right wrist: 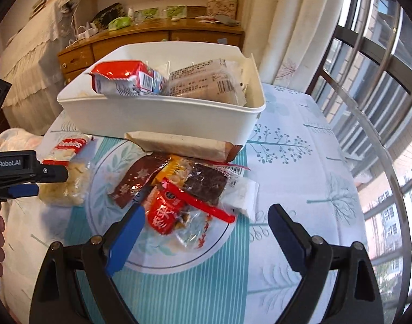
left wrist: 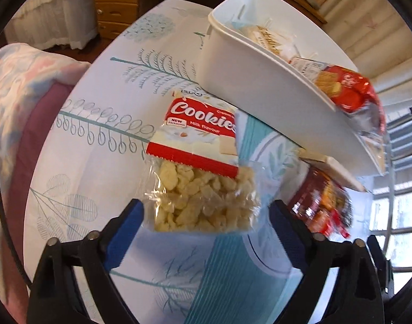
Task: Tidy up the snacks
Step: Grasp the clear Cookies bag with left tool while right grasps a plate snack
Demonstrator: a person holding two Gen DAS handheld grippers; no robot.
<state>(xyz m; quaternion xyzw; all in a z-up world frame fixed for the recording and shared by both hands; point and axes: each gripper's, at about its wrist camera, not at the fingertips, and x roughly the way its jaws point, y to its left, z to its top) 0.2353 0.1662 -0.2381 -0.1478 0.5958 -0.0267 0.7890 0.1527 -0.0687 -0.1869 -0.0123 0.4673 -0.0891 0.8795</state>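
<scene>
- Left wrist view puts the left gripper (left wrist: 206,216) with its blue pads spread wide, and the clear end of the cookie bag (left wrist: 203,178) sits in the gap; neither pad looks to be pressing it yet.
- That bag lies on the counter (left wrist: 97,108), its red "Cookies" label pointing toward the white bin (left wrist: 260,91), which stands just beyond it and already holds several packets.
- Right wrist view shows the right gripper (right wrist: 206,229) likewise spread apart, hovering over the loose pile of snack packets (right wrist: 184,189) on the round printed patch of the cloth, holding nothing.
- A long tan packet (right wrist: 178,145) lies against the foot of the bin, between pile and wall.
- My guess is that the cookie bag is next for the bin. Closing on the crinkled clear end alone may let it slip or crush the pieces, so a bite further in, nearer the label, would carry better.
- Lifting high enough to clear the bin's rim matters, since the wall is tall beside the bag.
</scene>
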